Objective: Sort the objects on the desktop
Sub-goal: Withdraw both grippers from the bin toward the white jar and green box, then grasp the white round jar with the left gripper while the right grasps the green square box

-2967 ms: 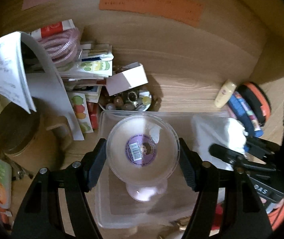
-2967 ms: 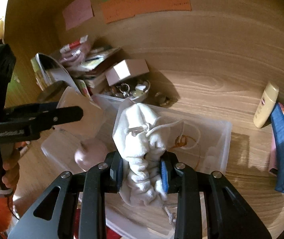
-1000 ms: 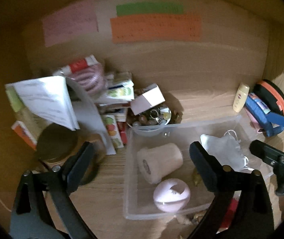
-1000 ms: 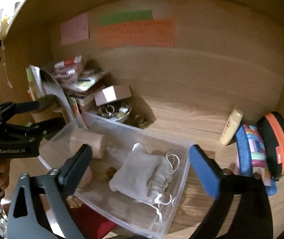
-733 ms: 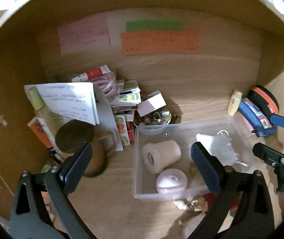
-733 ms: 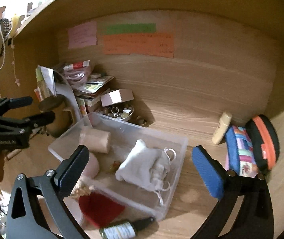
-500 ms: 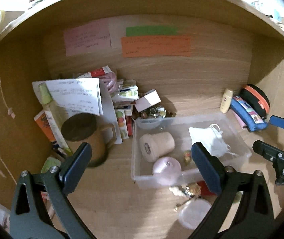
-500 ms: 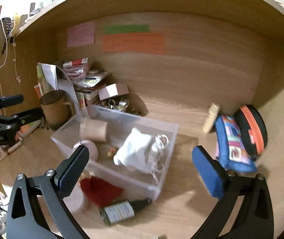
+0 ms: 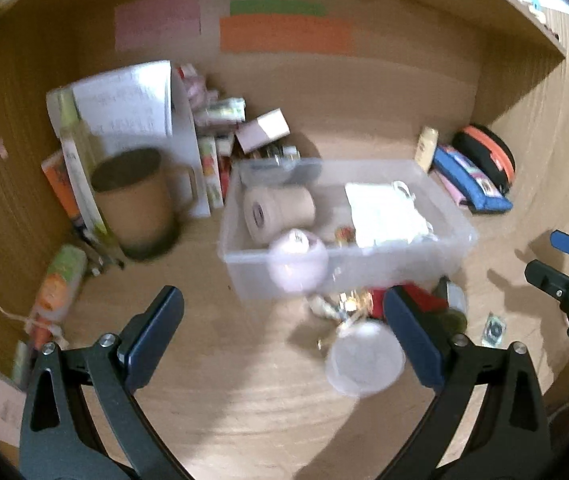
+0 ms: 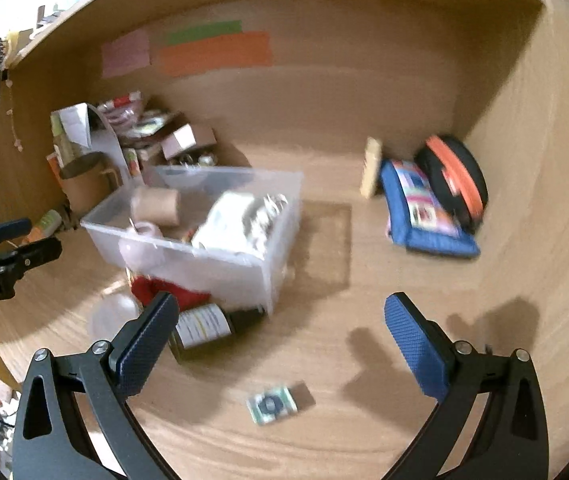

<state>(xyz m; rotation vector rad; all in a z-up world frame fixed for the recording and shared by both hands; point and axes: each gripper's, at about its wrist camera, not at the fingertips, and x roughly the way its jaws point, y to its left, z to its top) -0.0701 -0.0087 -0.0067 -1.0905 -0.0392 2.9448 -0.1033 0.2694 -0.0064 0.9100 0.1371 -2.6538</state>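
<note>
A clear plastic bin point(image 9: 460, 236) point(image 10: 244, 272) stands on the wooden desk. It holds a beige tape roll point(image 9: 278, 210) point(image 10: 156, 204), a pink round case point(image 9: 298, 260) and a white drawstring pouch point(image 9: 384, 214) point(image 10: 230, 220). My left gripper point(image 9: 284, 340) is open and empty, well in front of the bin. My right gripper point(image 10: 280, 344) is open and empty, in front of the bin's right corner. In front of the bin lie a clear round lid point(image 9: 364, 356), a red cloth point(image 10: 164, 290), a small labelled bottle point(image 10: 204, 326) and a small square packet point(image 10: 272, 404).
A brown mug point(image 9: 132, 200), papers, books and a small white box point(image 9: 262, 134) crowd the back left. A cream tube point(image 10: 370, 168), a blue pouch point(image 10: 424, 212) and a black-and-orange case point(image 10: 454, 178) lie at the back right. Colored notes hang on the back wall.
Both grippers let go of the tape roll and the pouch in the bin, opened wide and pulled back and up; more of the desk front now shows.
</note>
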